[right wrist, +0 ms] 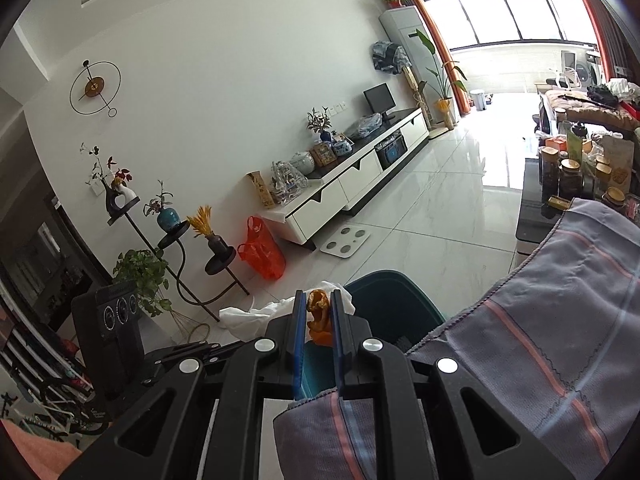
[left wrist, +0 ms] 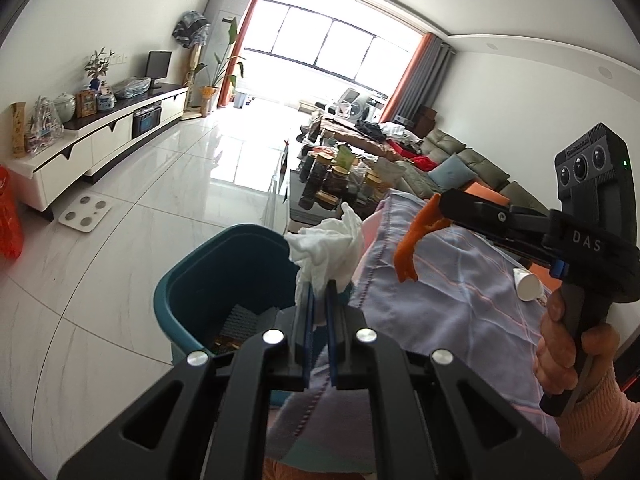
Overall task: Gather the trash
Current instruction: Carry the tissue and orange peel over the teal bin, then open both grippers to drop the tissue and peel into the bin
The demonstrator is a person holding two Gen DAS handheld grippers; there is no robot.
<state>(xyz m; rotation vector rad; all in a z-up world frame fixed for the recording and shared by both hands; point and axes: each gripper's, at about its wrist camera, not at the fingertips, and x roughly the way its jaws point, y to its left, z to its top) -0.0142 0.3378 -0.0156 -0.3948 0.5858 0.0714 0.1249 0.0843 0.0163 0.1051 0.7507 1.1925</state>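
Crumpled white tissue (left wrist: 326,250) is pinched between the blue pads of the left gripper (left wrist: 319,286), jaws closed down to a narrow gap on its lower end. The wad sits above the rim of the teal bin (left wrist: 192,280), on the side nearest the cloth. Orange peel (left wrist: 412,240) is clamped at the tip of the right gripper (left wrist: 442,210), jaws nearly together; the strip hangs down over the striped lavender cloth (left wrist: 452,300), beside the bin and not over its opening. In the right wrist view, the peel (right wrist: 318,314) sits between the pads of the right gripper (right wrist: 317,308), with the bin (right wrist: 394,300) just beyond. A small white tube (left wrist: 528,285) lies on the cloth, away from the bin. Bin interior holds dark items, not identifiable.
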